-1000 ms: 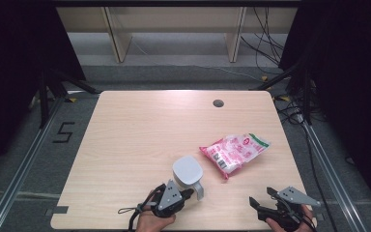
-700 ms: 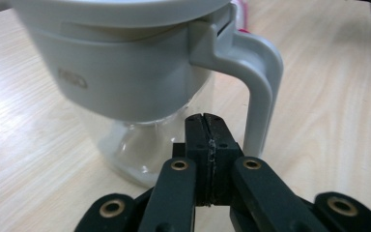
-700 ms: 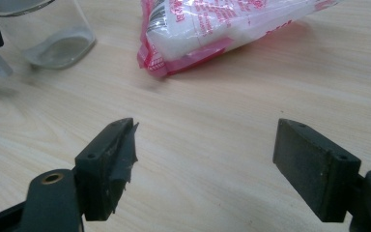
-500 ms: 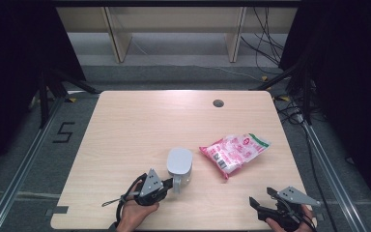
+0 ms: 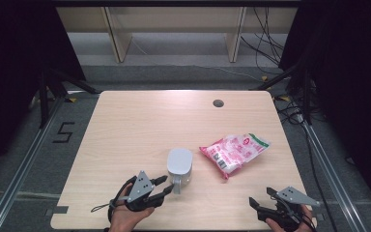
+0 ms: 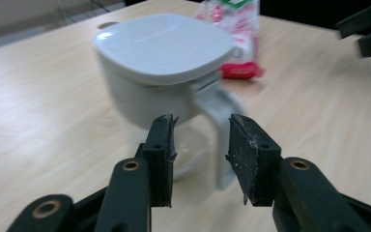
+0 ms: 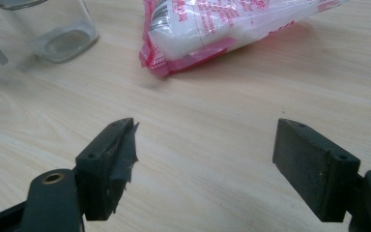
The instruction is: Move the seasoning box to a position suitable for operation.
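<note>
A clear jug with a white lid [image 5: 179, 162] [image 6: 164, 53] stands upright near the table's front middle, its white handle [image 5: 176, 185] [image 6: 220, 104] turned toward me. My left gripper [image 5: 162, 186] [image 6: 200, 140] sits just in front of the handle. Its jaws have just been opening and stand apart, pads off the handle, nothing pressed between them. A pink and white snack bag [image 5: 234, 151] [image 7: 232, 24] lies flat to the jug's right. At the front right edge my right gripper [image 5: 261, 197] [image 7: 205, 145] is wide open over bare wood, short of the bag.
The light wooden table [image 5: 140, 125] has a round cable hole [image 5: 218, 103] near its far edge. Dark frame rails and floor cables run along both sides. In the left gripper view the other gripper [image 6: 367, 29] shows at the upper right.
The left hand swung left, and the jug shifted slightly left and away with it. Its jaws, shut on the handle before, have parted and let go. The right gripper has not moved.
</note>
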Tool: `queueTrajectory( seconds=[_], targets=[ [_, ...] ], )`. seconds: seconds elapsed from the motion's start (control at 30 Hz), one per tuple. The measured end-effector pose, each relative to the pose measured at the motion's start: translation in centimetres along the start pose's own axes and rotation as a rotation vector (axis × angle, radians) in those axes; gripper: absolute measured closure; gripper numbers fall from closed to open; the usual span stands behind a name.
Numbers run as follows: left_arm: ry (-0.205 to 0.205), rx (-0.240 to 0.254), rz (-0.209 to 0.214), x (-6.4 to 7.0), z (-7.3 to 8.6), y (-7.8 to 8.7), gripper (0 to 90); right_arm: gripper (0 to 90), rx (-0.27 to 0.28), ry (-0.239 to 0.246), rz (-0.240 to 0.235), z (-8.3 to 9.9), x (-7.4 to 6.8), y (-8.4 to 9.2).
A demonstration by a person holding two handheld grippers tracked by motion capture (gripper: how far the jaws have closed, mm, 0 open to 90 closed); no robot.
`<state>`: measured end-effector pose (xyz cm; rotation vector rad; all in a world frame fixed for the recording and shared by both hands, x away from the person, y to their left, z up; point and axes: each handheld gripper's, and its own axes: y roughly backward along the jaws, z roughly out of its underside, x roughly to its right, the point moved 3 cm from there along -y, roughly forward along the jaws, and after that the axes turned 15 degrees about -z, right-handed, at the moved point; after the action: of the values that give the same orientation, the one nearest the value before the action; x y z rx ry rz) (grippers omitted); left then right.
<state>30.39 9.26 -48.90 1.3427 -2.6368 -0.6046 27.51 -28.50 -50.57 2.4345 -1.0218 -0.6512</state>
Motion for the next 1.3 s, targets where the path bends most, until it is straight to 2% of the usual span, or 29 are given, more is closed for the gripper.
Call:
queueTrajectory(
  seconds=[0.07,0.17,0.23,0.3,0.33,0.4,0.53,0.57,0.6,0.63,0.67,0.7,0.73,0.77,0.8,0.83,0.87,0.9,0.93,1.07,1.1,1.13,1.17,1.3],
  targets=[
    [0.0,-0.01,0.005,0.9,0.2,-0.4,56.9,24.3,-0.002,0.001,0.002,0.0,0.0,0.0],
    [-0.008,-0.021,-0.004,1.2,0.5,-1.1,56.1,24.2,-0.003,0.002,0.003,0.0,0.0,0.0],
    [0.013,-0.023,-0.001,1.5,0.7,-1.5,56.2,24.2,0.004,-0.006,-0.029,0.0,-0.2,-0.1],
    [0.008,-0.021,-0.006,1.6,0.7,-1.7,57.4,24.1,-0.005,0.004,-0.011,0.0,-0.1,-0.1],
    [-0.007,-0.024,-0.017,1.7,0.6,-2.2,58.3,24.1,0.001,-0.003,0.002,0.0,-0.1,-0.2],
    [-0.002,-0.01,-0.027,1.5,0.7,-2.6,64.6,24.1,-0.011,0.003,-0.006,0.0,-0.1,-0.2],
    [0.003,-0.015,-0.011,1.3,0.8,-2.6,68.2,24.1,-0.01,-0.006,-0.008,0.0,-0.2,-0.2],
    [0.012,-0.014,-0.007,0.9,0.9,-2.6,68.4,24.1,-0.01,-0.026,-0.004,0.0,-0.3,-0.1],
    [0.006,-0.025,-0.025,0.4,1.0,-2.5,68.5,24.1,-0.01,-0.025,-0.004,0.0,-0.2,-0.1],
    [0.006,-0.025,-0.025,0.4,1.0,-2.5,68.5,24.1,0.001,-0.025,-0.003,0.0,-0.3,-0.2],
    [0.025,-0.023,-0.041,-0.5,1.2,-2.3,68.4,24.2,0.0,-0.022,-0.001,0.1,-0.2,-0.1],
    [0.026,-0.026,-0.056,-0.9,1.2,-2.2,68.3,24.2,-0.001,-0.033,-0.001,0.1,-0.4,-0.2],
    [0.026,-0.026,-0.056,-0.9,1.2,-2.2,68.2,24.1,0.0,-0.01,-0.002,0.0,-0.1,-0.2],
    [0.028,-0.029,-0.07,-1.7,1.4,-2.0,68.2,24.1,-0.012,0.004,-0.004,0.0,0.0,-0.1],
    [0.033,-0.024,-0.076,-2.0,1.4,-2.1,68.2,24.2,-0.01,-0.002,-0.013,0.0,-0.1,-0.1],
    [0.04,-0.03,-0.086,-2.3,1.5,-2.0,68.2,24.1,0.0,-0.029,-0.017,0.0,-0.3,-0.1],
    [0.036,-0.028,-0.099,-2.6,1.5,-2.0,68.3,24.2,0.001,-0.009,-0.018,0.0,-0.2,-0.2],
    [0.036,-0.028,-0.099,-2.6,1.5,-2.0,68.3,24.2,0.001,-0.009,-0.018,0.0,-0.2,-0.2],
    [0.014,-0.031,-0.141,-3.3,1.5,-2.0,68.2,24.1,0.001,-0.015,-0.026,0.0,-0.2,-0.1],
    [0.034,-0.021,-0.178,-4.4,1.7,-2.2,68.2,24.1,-0.001,-0.005,-0.026,0.0,-0.1,-0.1],
    [0.038,-0.018,-0.184,-4.7,1.7,-2.3,68.2,24.2,-0.001,-0.008,-0.011,0.0,-0.1,-0.2],
    [0.047,-0.02,-0.195,-5.0,1.8,-2.4,68.2,24.3,-0.001,-0.051,-0.008,0.1,-0.4,-0.3],
    [0.051,-0.01,-0.199,-5.4,1.9,-2.5,68.3,24.4,-0.008,-0.031,-0.013,0.1,-0.3,-0.2],
    [0.048,-0.019,-0.242,-6.3,2.0,-2.8,68.7,24.4,-0.008,-0.049,-0.02,0.1,-0.5,-0.2]
  ],
)
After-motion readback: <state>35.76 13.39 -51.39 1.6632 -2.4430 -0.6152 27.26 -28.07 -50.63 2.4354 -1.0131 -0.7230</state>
